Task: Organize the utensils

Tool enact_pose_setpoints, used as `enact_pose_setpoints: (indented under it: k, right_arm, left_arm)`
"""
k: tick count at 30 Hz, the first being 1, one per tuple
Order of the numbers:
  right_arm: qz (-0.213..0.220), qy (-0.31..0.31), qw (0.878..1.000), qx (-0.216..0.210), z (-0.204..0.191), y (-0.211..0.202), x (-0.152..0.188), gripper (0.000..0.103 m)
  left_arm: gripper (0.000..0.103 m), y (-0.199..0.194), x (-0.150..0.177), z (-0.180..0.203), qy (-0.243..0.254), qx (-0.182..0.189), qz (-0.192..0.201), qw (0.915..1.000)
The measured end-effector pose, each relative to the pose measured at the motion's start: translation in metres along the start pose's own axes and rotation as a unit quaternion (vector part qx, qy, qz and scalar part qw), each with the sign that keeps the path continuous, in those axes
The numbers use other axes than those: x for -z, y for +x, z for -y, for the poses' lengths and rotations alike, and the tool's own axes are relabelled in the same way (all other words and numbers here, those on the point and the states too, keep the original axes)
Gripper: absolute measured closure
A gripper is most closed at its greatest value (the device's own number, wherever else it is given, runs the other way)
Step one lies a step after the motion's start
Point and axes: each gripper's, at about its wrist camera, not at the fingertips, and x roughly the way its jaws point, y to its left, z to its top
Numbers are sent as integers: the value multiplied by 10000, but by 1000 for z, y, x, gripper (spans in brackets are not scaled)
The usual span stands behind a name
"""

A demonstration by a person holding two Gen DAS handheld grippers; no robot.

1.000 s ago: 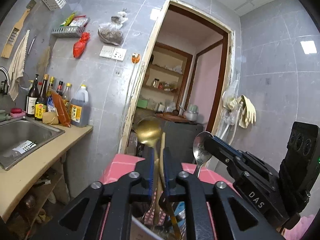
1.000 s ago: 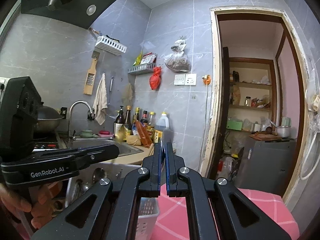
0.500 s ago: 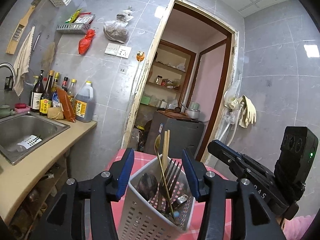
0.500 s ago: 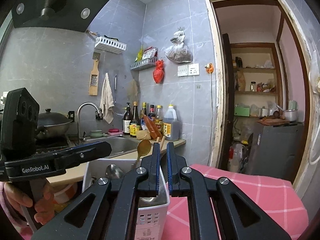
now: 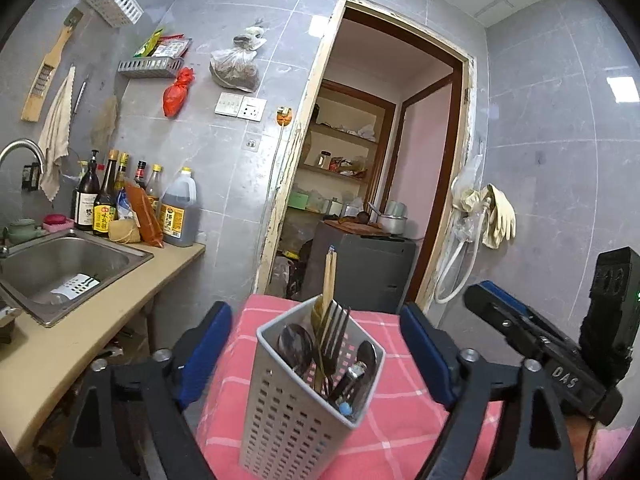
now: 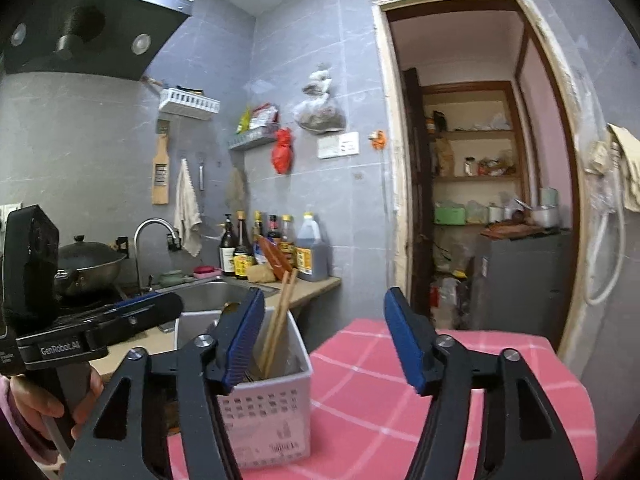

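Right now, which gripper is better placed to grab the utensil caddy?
Left, probably. The left gripper is open with the caddy centred between its fingers. The right gripper, also open, has the caddy off to its left, behind one finger.

A pink checked tablecloth (image 5: 404, 412) covers the table; a white perforated utensil caddy (image 5: 296, 420) stands on it, between the left jaws.
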Motion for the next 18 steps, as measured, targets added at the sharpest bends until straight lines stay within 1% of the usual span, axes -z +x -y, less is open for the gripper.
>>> enact_pose_setpoints:
  k: [1, 3, 4, 7, 9, 12, 18]
  right_arm:
    - [-31, 31, 9999, 100, 2, -7, 1, 37]
    - [-69, 45, 9997, 222, 5, -18, 0, 29]
    - [-106, 29, 9994, 322, 7, -24, 0, 27]
    - [-224, -7, 9979, 608, 9, -45, 0, 19]
    - [-283, -13, 9969, 740, 9, -59, 1, 10]
    - [-384, 2, 9946, 968, 9, -82, 3, 5]
    - [-514, 52, 9895, 1350, 4, -125, 12, 3]
  left_arm:
    - [9, -3, 1, 2, 25, -28, -18, 10000]
    - [5, -11, 2, 6, 66, -43, -50, 10000]
    - [2, -13, 2, 7, 75, -57, -63, 9999]
    - [0, -28, 5, 12, 112, -119, -87, 9998]
    - [0, -35, 7, 15, 152, -187, -147, 9996]
    - [0, -46, 12, 18, 212, -309, -256, 9990]
    - [0, -67, 26, 24, 344, -498, -460, 9971]
